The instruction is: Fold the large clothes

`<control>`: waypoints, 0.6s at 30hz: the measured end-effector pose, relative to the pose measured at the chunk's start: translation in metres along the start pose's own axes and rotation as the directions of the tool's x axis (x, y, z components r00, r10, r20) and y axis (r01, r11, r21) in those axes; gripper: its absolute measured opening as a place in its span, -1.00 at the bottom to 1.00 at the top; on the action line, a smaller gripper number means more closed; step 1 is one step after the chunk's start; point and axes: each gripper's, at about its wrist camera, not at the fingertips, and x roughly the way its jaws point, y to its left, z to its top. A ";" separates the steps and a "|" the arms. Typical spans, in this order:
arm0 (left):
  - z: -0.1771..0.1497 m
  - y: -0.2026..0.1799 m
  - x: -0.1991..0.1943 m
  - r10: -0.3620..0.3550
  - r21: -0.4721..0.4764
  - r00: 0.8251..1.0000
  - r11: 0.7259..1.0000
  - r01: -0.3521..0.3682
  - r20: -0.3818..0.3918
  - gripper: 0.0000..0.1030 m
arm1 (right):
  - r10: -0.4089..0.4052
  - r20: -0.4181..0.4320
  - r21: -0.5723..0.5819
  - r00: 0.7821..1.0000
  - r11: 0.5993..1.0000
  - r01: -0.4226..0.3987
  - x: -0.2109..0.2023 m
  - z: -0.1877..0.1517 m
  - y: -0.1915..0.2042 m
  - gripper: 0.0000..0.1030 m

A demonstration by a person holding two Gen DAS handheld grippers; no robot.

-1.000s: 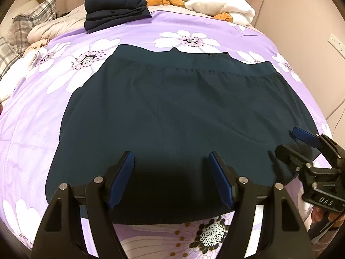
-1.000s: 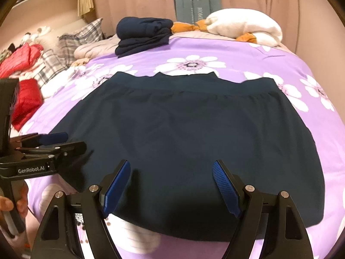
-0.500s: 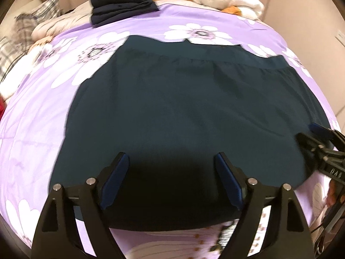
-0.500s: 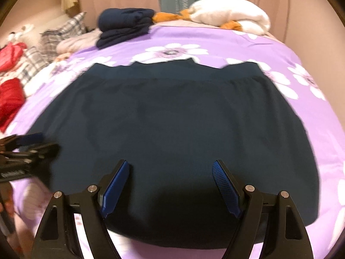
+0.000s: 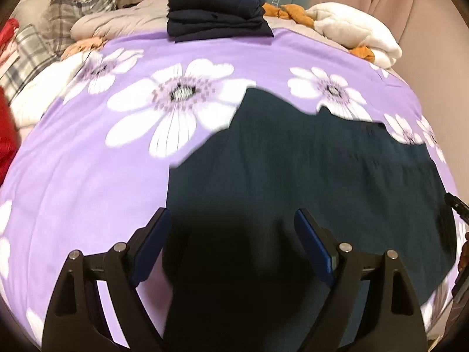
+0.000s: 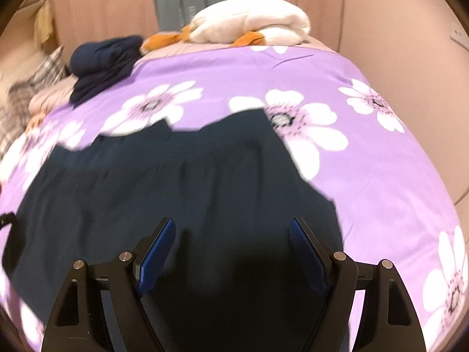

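A dark teal skirt (image 5: pixel 307 176) lies flat on the purple flowered bedspread (image 5: pixel 88 176), waistband at the far side. It also shows in the right wrist view (image 6: pixel 176 190). My left gripper (image 5: pixel 231 243) is open and empty, low over the skirt's near left hem corner. My right gripper (image 6: pixel 231 249) is open and empty, low over the skirt's near right hem corner. The right gripper's tip shows at the right edge of the left wrist view (image 5: pixel 457 205).
A folded stack of navy clothes (image 5: pixel 217 14) sits at the far end of the bed. A white and orange plush (image 5: pixel 351 32) lies beside it. Plaid pillows (image 5: pixel 32 50) and a red item (image 5: pixel 6 123) are at the left. Pink curtains hang behind.
Both grippers have moved apart, the left toward the skirt's left side and the right toward its right side. Both stay open. The skirt has not moved.
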 end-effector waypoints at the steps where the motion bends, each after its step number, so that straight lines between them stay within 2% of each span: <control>1: 0.010 -0.001 0.008 -0.034 0.004 0.999 0.999 0.034 -0.001 0.67 | 0.007 0.008 0.012 1.000 1.000 -0.007 0.004 0.005 -0.003 0.55; 4: 0.032 -0.004 0.027 -0.107 -0.019 0.994 0.994 0.107 -0.023 0.67 | 0.033 0.026 0.035 0.999 0.999 -0.034 0.017 0.019 -0.013 0.55; 8: 0.064 0.000 0.053 -0.203 -0.075 0.978 0.977 0.199 -0.055 0.67 | 0.047 0.014 0.076 0.999 0.996 -0.048 0.039 0.037 -0.028 0.55; 12: 0.090 0.011 0.081 -0.289 -0.170 0.953 0.947 0.271 -0.092 0.67 | 0.124 0.010 0.185 0.992 0.975 -0.124 0.055 0.044 -0.047 0.55; 15: 0.101 0.012 0.099 -0.326 -0.183 0.936 0.936 0.300 -0.131 0.64 | 0.180 -0.009 0.225 0.984 0.959 -0.173 0.068 0.052 -0.055 0.55; 18: 0.103 0.011 0.111 -0.327 -0.165 0.930 0.940 0.300 -0.171 0.59 | 0.233 -0.045 0.238 0.971 0.947 -0.216 0.082 0.059 -0.059 0.56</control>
